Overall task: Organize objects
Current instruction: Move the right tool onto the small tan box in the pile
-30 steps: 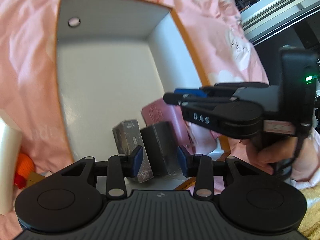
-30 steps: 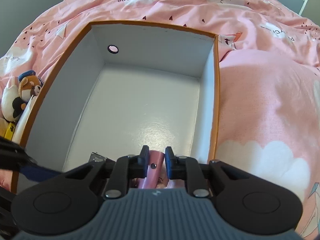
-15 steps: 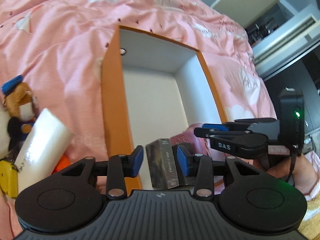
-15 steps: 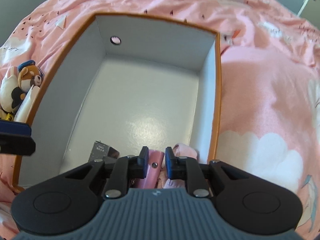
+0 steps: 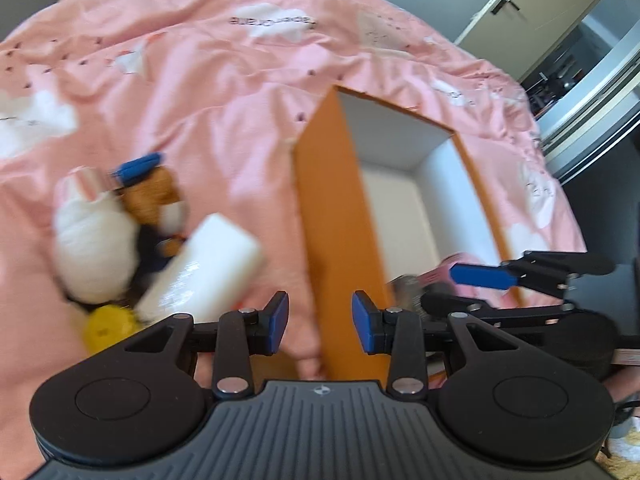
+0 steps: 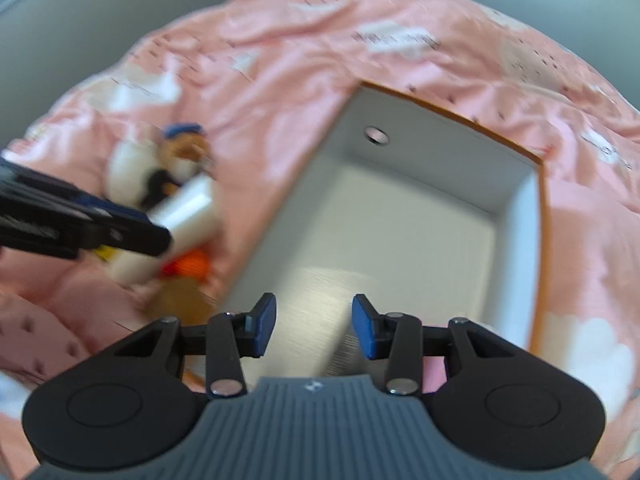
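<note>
Left gripper (image 5: 320, 322) empty, right gripper (image 6: 314, 326) jaws just opening

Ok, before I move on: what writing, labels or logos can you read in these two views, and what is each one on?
Dark printed word on the pink bedsheet, near a white cloud in the left wrist view: upside down and blurred, not readable.
Dark print on the same bedsheet in the right wrist view: motion-blurred, not readable.
Small round emblem on the left gripper body and on the right gripper body: a logo, no letters.
White tube, orange box, plush toys: no legible text.
</note>
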